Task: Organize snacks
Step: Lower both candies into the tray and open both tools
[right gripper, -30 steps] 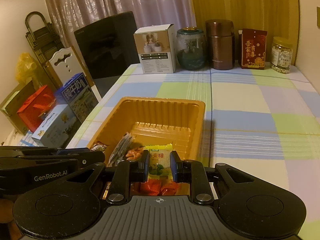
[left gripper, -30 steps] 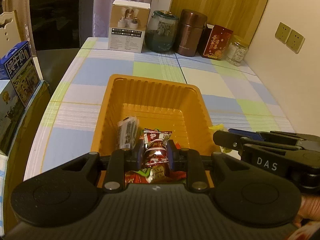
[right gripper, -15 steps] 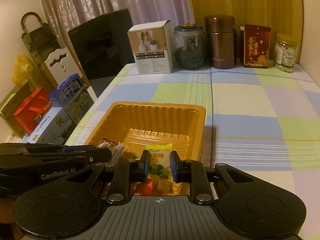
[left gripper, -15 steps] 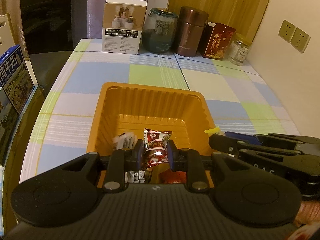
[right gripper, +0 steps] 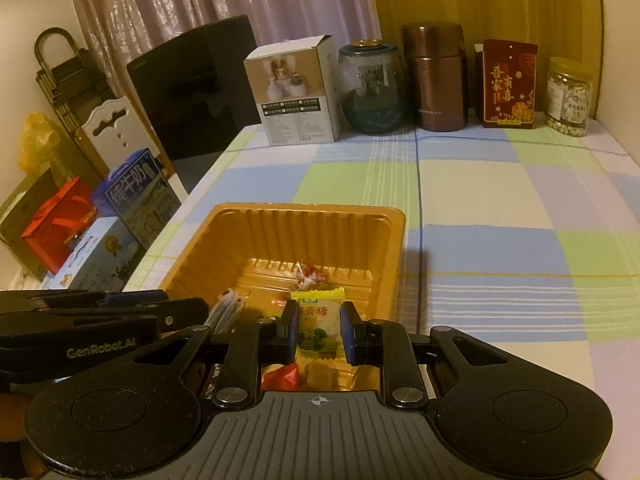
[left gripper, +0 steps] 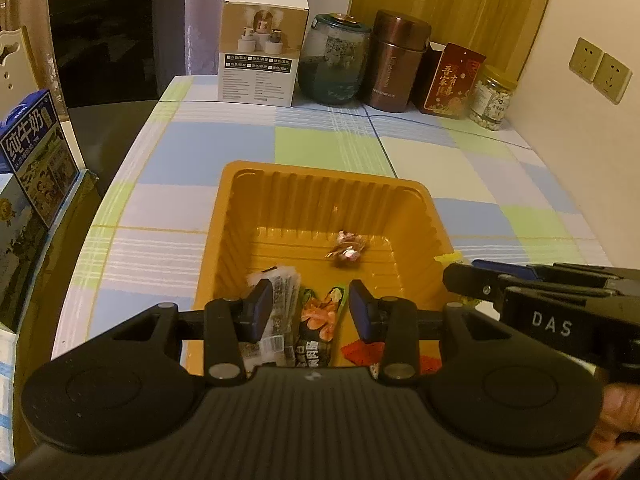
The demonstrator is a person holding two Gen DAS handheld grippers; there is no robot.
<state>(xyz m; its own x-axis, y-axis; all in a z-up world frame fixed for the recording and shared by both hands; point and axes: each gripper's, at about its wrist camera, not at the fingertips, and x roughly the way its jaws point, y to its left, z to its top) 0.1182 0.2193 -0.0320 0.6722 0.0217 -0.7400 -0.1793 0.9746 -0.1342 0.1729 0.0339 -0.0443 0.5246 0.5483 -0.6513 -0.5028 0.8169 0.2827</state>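
An orange plastic tray (left gripper: 256,184) (right gripper: 248,220) stands on the checked tablecloth. My left gripper (left gripper: 312,312) is open and empty above the tray's near end. A red foil candy (left gripper: 346,249) (right gripper: 308,273) lies on the tray floor toward the far side. Other snack packets lie at the near end: a white striped packet (left gripper: 280,292), a dark packet with a shrimp picture (left gripper: 318,324) and red wrappers (left gripper: 362,350). My right gripper (right gripper: 318,328) is shut on a yellow-green candy packet (right gripper: 316,322) over the tray's near right part.
At the table's far edge stand a white box (left gripper: 260,66), a glass jar (left gripper: 334,62), a brown canister (left gripper: 396,64), a red box (left gripper: 452,80) and a small nut jar (left gripper: 492,98). Milk cartons (left gripper: 30,152) and a black chair (left gripper: 116,36) are left of the table.
My left gripper opened and let go of the red foil candy, which now lies in the tray. The right gripper still holds the yellow-green packet; both views pulled back slightly.
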